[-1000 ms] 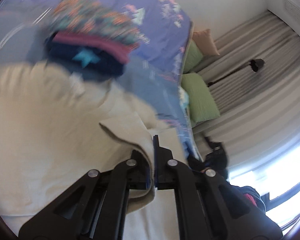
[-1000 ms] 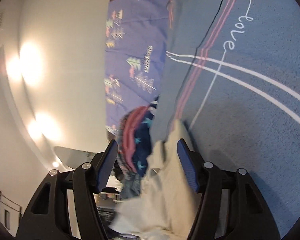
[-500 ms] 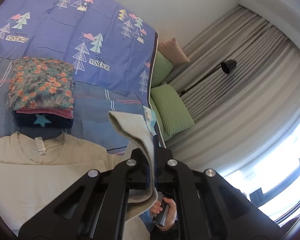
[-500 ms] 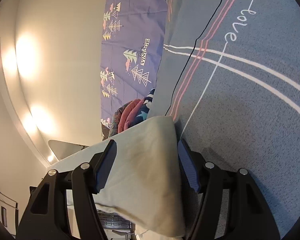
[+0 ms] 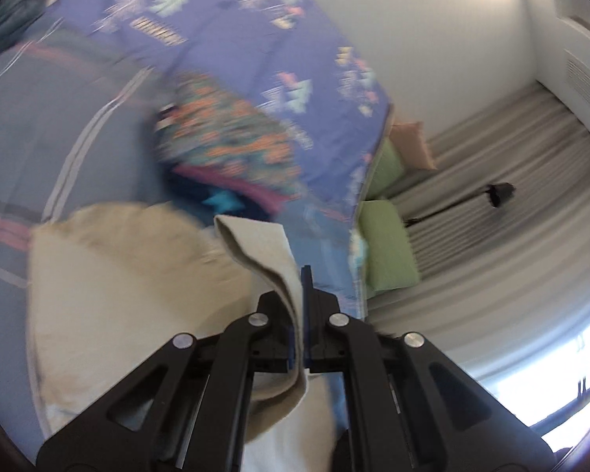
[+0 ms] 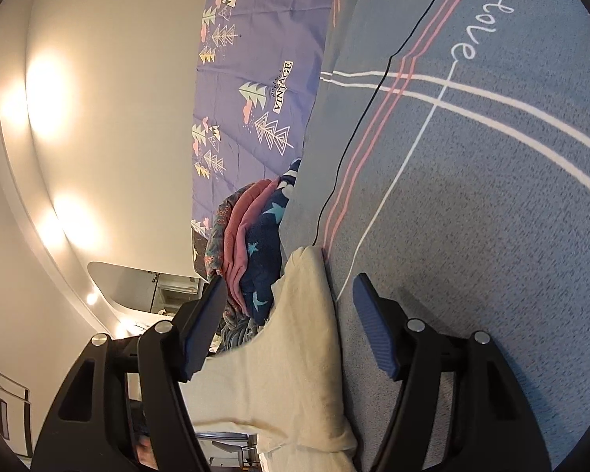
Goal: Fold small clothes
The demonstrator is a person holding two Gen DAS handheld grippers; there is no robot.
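Observation:
A cream T-shirt (image 5: 118, 295) lies on the grey bedspread (image 5: 59, 126). My left gripper (image 5: 301, 275) is shut on a folded edge of it, and the cloth stands up out of the jaws in a raised flap (image 5: 255, 244). In the right wrist view the same cream T-shirt (image 6: 295, 354) lies between the fingers of my right gripper (image 6: 289, 285). That gripper is open, and its pads stand clear of the cloth on both sides. The left wrist view is blurred by motion.
A stack of folded clothes (image 6: 251, 236) with a floral piece on top (image 5: 224, 145) sits just beyond the shirt. A purple tree-print quilt (image 6: 255, 39) covers the far side of the bed. Green pillows (image 5: 389, 251), curtains (image 5: 491, 275) and a black lamp (image 5: 499, 192) stand off to the right.
My left gripper has lifted the shirt's edge and swung it across. In the right view the shirt went from bunched to spread flat between the fingers, which parted slightly.

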